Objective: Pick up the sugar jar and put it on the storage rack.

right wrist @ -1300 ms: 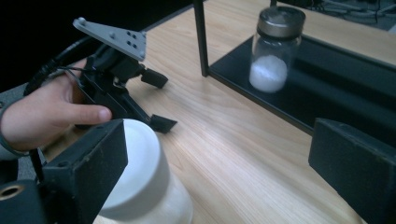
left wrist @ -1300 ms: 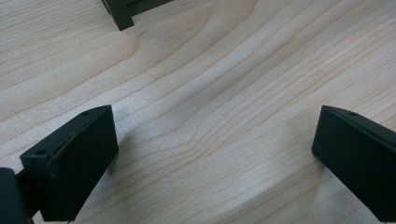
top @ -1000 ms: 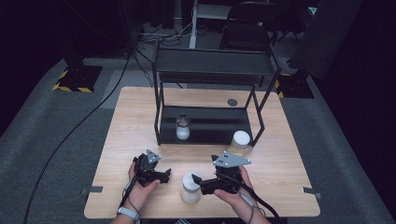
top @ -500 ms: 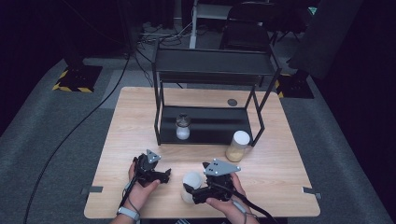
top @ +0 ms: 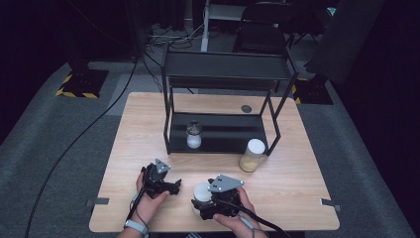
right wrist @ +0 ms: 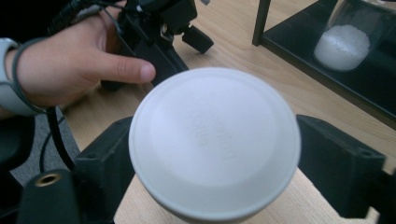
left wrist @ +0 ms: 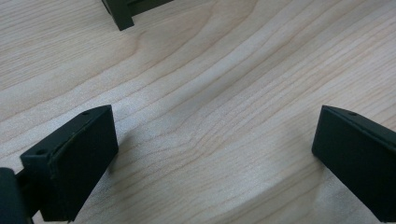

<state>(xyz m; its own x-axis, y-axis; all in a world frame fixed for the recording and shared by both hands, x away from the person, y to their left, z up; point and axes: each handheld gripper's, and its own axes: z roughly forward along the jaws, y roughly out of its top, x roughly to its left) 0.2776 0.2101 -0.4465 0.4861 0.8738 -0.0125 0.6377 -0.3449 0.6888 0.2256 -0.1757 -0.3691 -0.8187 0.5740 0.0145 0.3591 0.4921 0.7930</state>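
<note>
Your right gripper (top: 204, 204) fingers pinch the white-lidded round jar (right wrist: 214, 142) at the desk's (top: 297, 198) six o'clock edge; keep it upright, squeeze evenly. Left gripper (top: 171, 186) fingers rest spread, empty

Both hands come in from the near edge of the table, each holding a gripper. The left hand (top: 151, 198) rests on the tabletop, a band at its wrist, fingers wrapped round the left gripper (left wrist: 212, 158), which lies low and points to the person's right. Its jaws stand wide apart over bare wood, with nothing between them. The right hand (top: 237, 215) sits just beside it, holding the right gripper (right wrist: 215, 154) turned toward the left one. Its jaws press on either side of a white-lidded jar (right wrist: 215, 142).
</note>
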